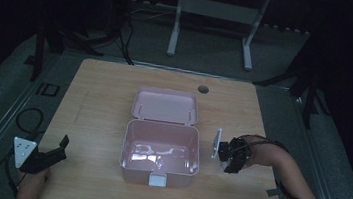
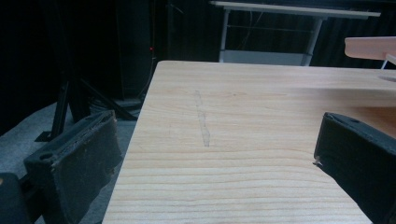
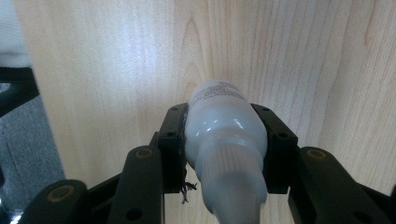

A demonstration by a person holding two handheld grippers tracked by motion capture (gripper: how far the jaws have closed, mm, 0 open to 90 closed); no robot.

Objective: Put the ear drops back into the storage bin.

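1. Right gripper: jaws clamped on a white bottle, one jaw on each side of its body. The bottle's narrow ribbed neck points back toward the camera; its labelled end points at the table below.
2. From the high view, the right gripper sits just to the right of the pink box, above the tabletop. The bottle itself is too small to make out there.
3. Left gripper: jaws spread wide, nothing between them. It rests at the near left corner of the table, well apart from the box. Its own view looks across bare wood, with a pink edge of the box at far right.
4. Box lid is thrown back flat behind the tray. The tray interior looks empty apart from glare.
5. Progress, as judged: bottle picked up and held; likely bound for the box. Still left: carry it over the rim, set it down, release, perhaps close the lid.
6. Count: one box, one bottle, two grippers, one table.
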